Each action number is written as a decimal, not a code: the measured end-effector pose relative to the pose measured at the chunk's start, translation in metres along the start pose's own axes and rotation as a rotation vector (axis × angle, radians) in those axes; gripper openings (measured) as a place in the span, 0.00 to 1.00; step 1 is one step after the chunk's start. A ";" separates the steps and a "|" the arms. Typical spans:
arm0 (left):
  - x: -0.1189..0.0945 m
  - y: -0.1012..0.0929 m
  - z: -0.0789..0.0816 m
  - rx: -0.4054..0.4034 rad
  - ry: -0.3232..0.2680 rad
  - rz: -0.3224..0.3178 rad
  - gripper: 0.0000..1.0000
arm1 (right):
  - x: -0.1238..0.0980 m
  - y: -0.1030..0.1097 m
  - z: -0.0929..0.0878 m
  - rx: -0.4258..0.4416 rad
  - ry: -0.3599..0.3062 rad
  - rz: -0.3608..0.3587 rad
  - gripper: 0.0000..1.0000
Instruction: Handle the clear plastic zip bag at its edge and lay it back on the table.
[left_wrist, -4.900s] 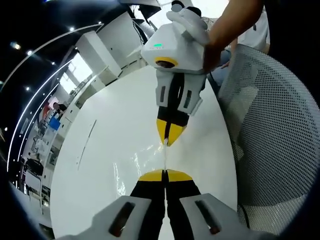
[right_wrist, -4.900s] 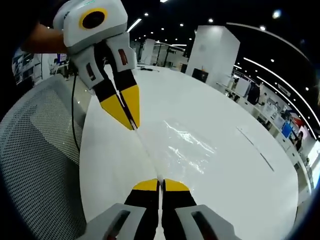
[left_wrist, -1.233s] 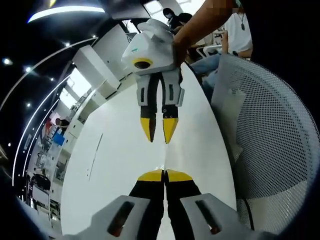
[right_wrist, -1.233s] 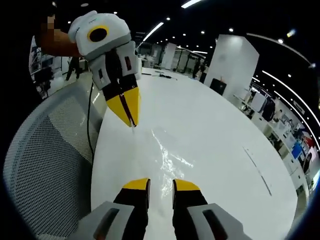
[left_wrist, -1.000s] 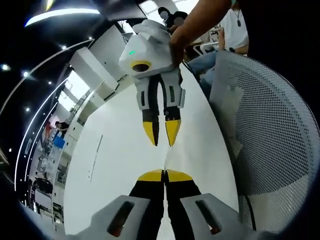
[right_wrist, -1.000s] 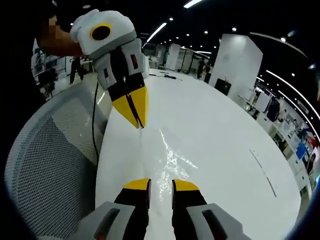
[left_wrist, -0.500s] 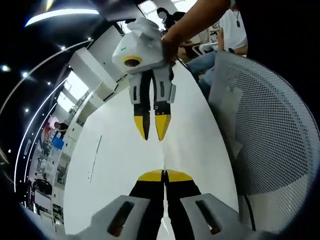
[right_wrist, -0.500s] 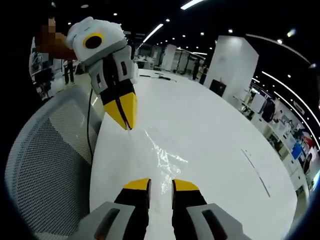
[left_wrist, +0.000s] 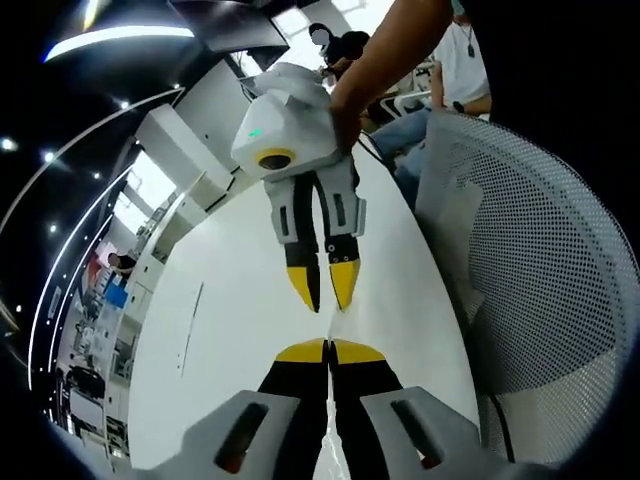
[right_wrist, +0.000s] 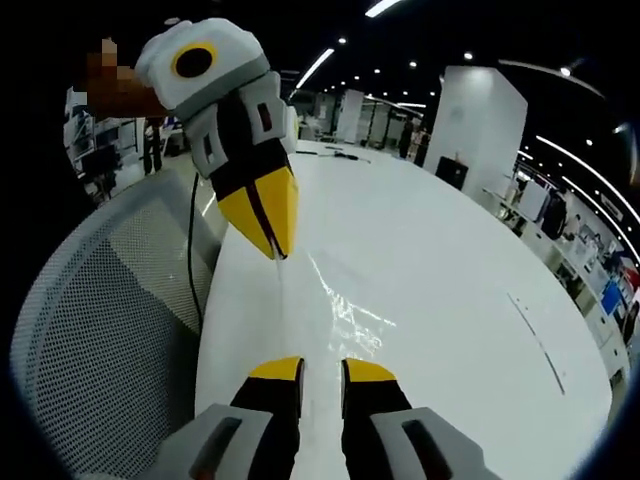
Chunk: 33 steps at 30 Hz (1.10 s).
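Pinching bag (right_wrist: 335, 305) edge w/ left tool (right_wrist: 272, 240); right tool (right_wrist: 320, 372) parted.

clear plastic zip bag (right_wrist: 335, 305), one edge lifted

its crinkled, glossy film slopes down onto the white table (right_wrist: 450, 270), top edge pinched high.

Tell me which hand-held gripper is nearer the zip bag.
Left. The left hand-held gripper is shut on the zip bag edge; the right hand-held gripper is open, just short of it.

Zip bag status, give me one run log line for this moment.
left gripper: shut on zip bag edge | right gripper: open, off bag | bag: partly on table
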<state>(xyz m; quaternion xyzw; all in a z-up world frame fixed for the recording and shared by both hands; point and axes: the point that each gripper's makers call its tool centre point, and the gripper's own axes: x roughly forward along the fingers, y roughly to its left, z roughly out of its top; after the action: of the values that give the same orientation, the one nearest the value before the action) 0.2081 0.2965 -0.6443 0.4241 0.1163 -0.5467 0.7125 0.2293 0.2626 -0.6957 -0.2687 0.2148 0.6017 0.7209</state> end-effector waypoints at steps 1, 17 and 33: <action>0.000 0.000 -0.001 -0.001 0.002 -0.001 0.00 | -0.001 -0.001 0.001 0.004 -0.003 -0.001 0.12; -0.010 0.006 -0.004 -0.103 -0.012 0.032 0.03 | 0.002 0.012 0.002 -0.003 0.020 0.055 0.00; -0.017 0.011 0.026 -0.065 -0.057 0.082 0.20 | -0.001 0.000 0.007 0.088 0.035 0.015 0.00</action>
<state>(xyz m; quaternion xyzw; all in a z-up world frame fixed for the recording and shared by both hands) 0.2040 0.2892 -0.6126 0.3893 0.0964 -0.5248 0.7508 0.2289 0.2663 -0.6895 -0.2456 0.2559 0.5923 0.7235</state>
